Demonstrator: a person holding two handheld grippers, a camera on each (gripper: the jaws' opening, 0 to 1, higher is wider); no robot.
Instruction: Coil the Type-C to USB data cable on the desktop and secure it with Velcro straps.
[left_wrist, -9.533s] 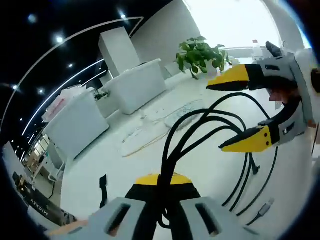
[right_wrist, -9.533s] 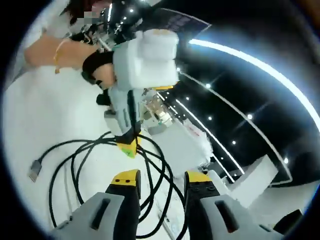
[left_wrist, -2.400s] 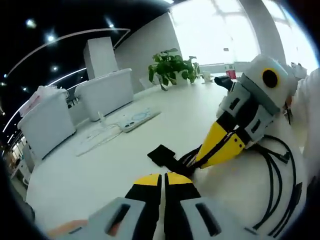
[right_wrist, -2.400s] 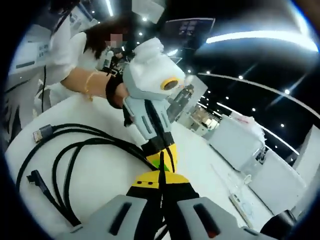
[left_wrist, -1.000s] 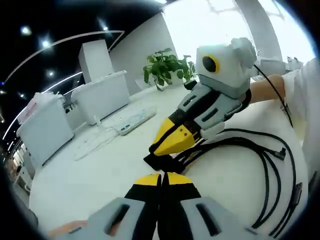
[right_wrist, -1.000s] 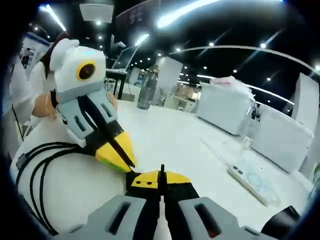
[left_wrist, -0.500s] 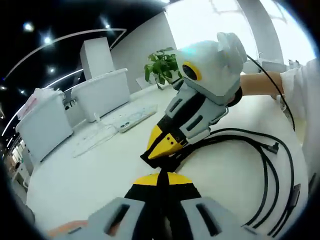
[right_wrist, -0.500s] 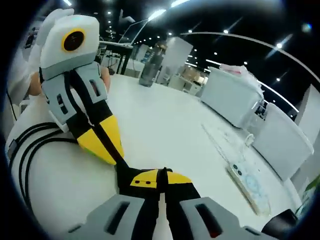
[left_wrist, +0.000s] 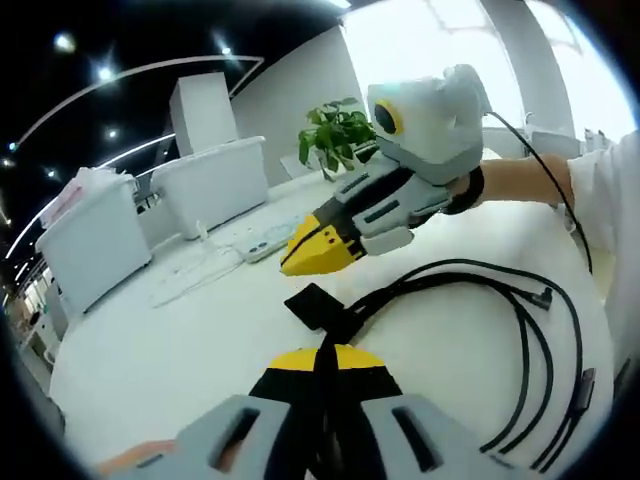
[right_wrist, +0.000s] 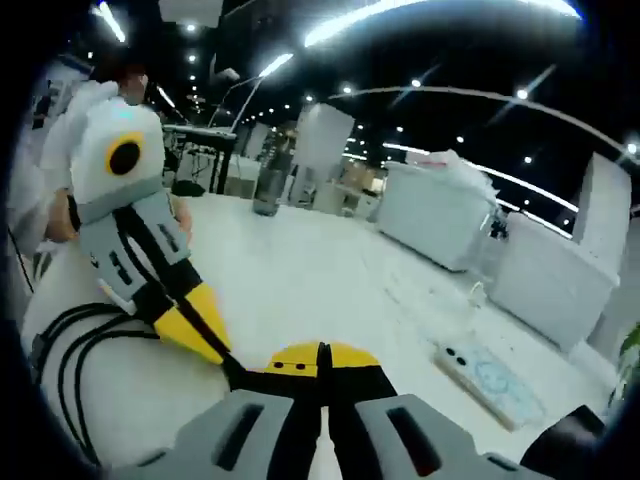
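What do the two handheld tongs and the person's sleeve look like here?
The right tongs and left tongs match: yellow tips, black inner faces, grey slotted bodies, and a white housing with a yellow-ringed round lens. A thin black lead trails from the right housing. The person wears a white sleeve.

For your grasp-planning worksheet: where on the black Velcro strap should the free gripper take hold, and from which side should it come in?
Grip the strap's loose flat end, which sticks out past the cable bundle just beyond the left gripper, shut on that bundle. Probably come from the far side, where the right gripper hovers: bare desk surrounds the tab there, while the cable loops crowd the other side.
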